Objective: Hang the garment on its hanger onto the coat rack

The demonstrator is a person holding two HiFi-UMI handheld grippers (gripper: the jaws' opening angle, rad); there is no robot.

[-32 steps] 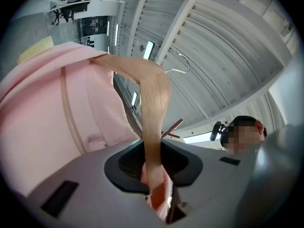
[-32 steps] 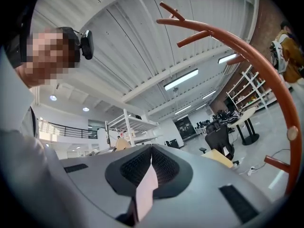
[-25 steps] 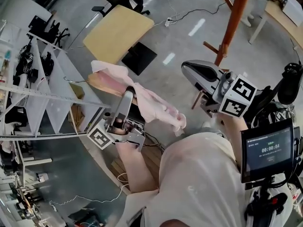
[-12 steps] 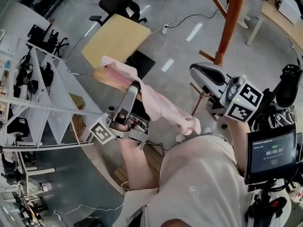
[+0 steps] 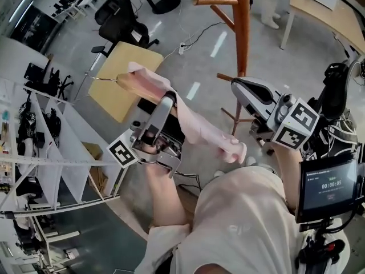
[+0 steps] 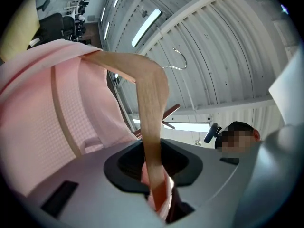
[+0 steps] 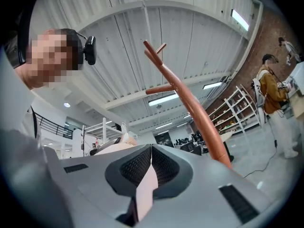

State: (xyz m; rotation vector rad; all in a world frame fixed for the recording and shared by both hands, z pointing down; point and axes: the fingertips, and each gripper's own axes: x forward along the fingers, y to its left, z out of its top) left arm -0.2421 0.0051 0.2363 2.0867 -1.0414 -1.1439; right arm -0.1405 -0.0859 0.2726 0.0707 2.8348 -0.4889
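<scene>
floor [image 5: 199, 61]: bare grey stretch open between yellow table [image 5: 122, 76] and coat rack | coat rack [image 5: 242, 27]: pole upright, peg jutting left, clear of garment | garment [image 5: 197, 127]: pink, slung in the air between both grippers | hanger [image 5: 134, 83]: wooden, wire hook over table edge | left gripper [image 5: 166, 100]: clamped narrow on hanger arm | right gripper [image 5: 238, 86]: pinching garment cloth

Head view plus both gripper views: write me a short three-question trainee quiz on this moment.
1. True or false: the left gripper is clamped on the wooden hanger.
2. What is pinched in the right gripper? A) pink garment B) a cable C) nothing
3. Is the hanger's metal hook on the coat rack yet?
Key: 1 true; 2 A; 3 no.
</scene>
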